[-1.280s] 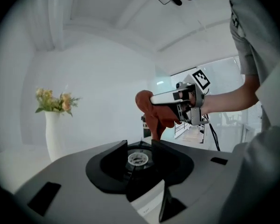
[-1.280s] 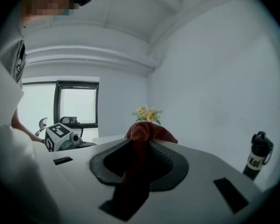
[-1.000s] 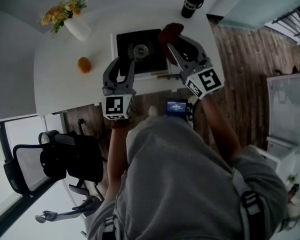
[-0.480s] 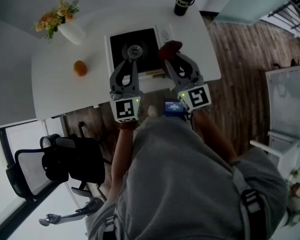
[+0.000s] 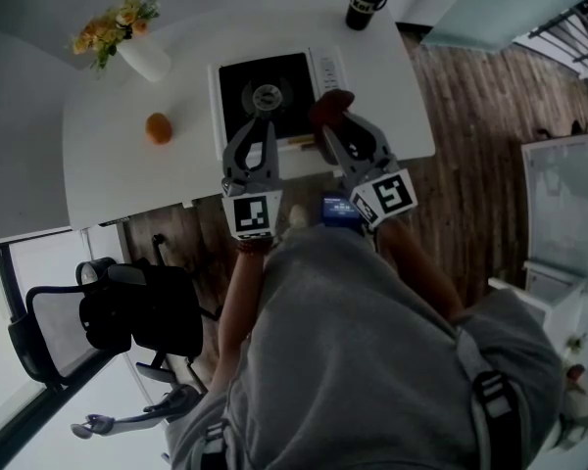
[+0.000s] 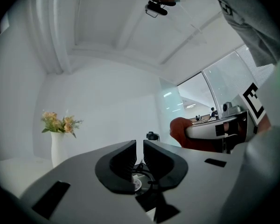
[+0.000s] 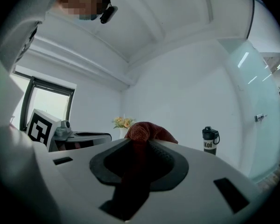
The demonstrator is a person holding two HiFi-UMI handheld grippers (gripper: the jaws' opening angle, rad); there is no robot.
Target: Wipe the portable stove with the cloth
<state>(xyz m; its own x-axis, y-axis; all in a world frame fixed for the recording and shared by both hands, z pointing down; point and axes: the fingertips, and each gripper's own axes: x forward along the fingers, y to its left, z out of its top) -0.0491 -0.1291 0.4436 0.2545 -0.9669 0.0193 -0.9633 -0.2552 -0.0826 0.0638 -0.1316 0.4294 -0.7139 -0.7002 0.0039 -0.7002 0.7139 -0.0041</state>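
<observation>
White bench (image 5: pixel 118 179) with portable stove (image 5: pixel 237 84) near front edge. Clamped in right gripper (image 5: pixel 333 133), rust-red cloth (image 5: pixel 331 106) at stove's right front, ready for wiping. Over stove, left gripper (image 5: pixel 262 133) just closed to empty slit, probably bracing.

A white table (image 5: pixel 108 169) is standing on a dark wood-plank floor (image 5: pixel 470 96) in a bright, white-walled room.
A black mesh office chair (image 5: pixel 137 321) is sitting off the table's near edge, and a dark-framed window (image 7: pixel 49 106) is letting in pale daylight. A vase of yellow and orange flowers (image 5: pixel 149 55), an orange fruit (image 5: pixel 158 127) and a black lidded cup (image 5: pixel 366 0) are resting on the tabletop, well apart. A pale green glass panel (image 5: pixel 490 18) is standing at the far right, and a white beamed ceiling (image 7: pixel 168 17) is spanning overhead.
</observation>
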